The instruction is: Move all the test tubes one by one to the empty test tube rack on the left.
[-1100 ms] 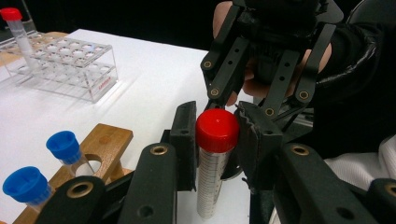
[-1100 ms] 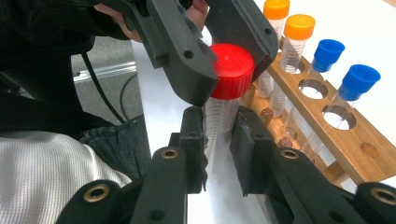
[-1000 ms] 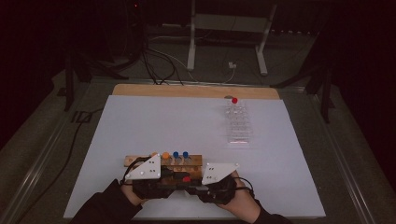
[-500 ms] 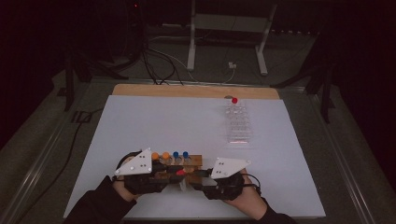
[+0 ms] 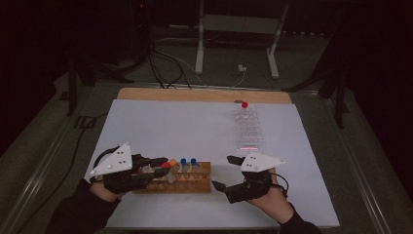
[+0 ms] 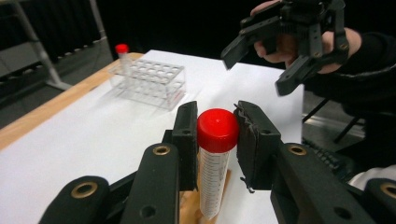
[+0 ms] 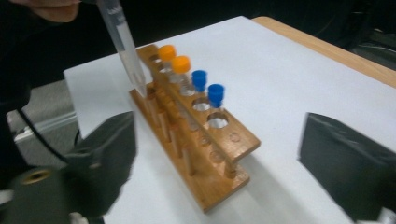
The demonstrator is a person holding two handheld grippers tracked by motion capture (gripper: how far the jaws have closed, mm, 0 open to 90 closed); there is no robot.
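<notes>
The left tongs [image 6: 215, 140] grip the red-capped tube [image 6: 215, 158] just lifted above the wooden rack [image 7: 196, 140], the right tongs [image 5: 220, 171] have just been opening empty beside it, so next probably comes carrying the tube to the clear rack [image 5: 247, 127] beyond them

Wooden rack [image 5: 187, 179] near edge (between claws); clear rack [image 5: 247, 129] behind, right.

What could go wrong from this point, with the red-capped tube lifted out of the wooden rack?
The left tool grips the red-capped tube only at its cap, so the long body could swing or slip free. The tube's tip hangs just over the wooden rack and might clip it or the orange-capped tubes. The right tool has just opened and no longer steadies the rack.
</notes>
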